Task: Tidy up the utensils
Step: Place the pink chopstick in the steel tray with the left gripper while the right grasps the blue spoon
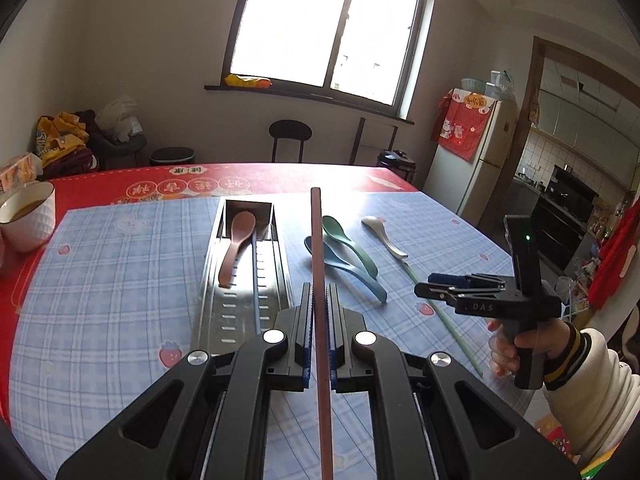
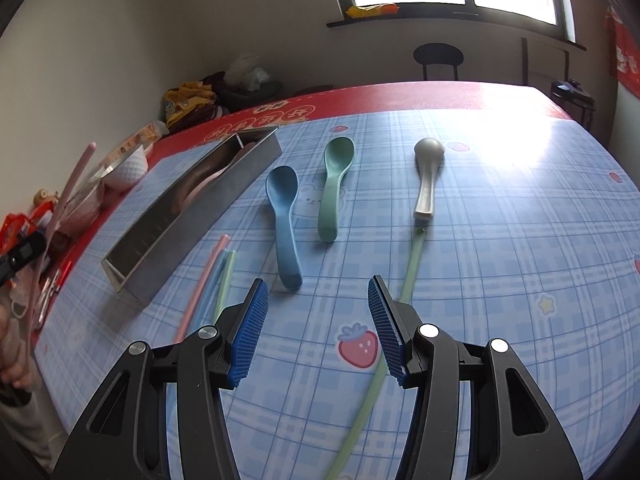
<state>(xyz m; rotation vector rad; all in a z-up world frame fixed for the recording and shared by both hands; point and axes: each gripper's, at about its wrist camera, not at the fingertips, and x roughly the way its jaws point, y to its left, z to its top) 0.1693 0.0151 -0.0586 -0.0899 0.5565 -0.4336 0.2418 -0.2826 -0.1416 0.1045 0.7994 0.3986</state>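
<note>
Gripping 1 pink chopstick in left gripper, jaws clamped | right gripper half-spread, empty | metal tray holds brown spoon

- My left tool is black with blue pads, holding a brown chopstick.
- The tabletop wears blue plaid with strawberries and a red border.
- The spoons: one brown, one blue, one green, one silvery grey.
- The tray is silver metal.

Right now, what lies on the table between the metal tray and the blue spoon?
In the right wrist view, three chopsticks, pink, blue and green, lie side by side between the metal tray and the blue spoon.
</note>
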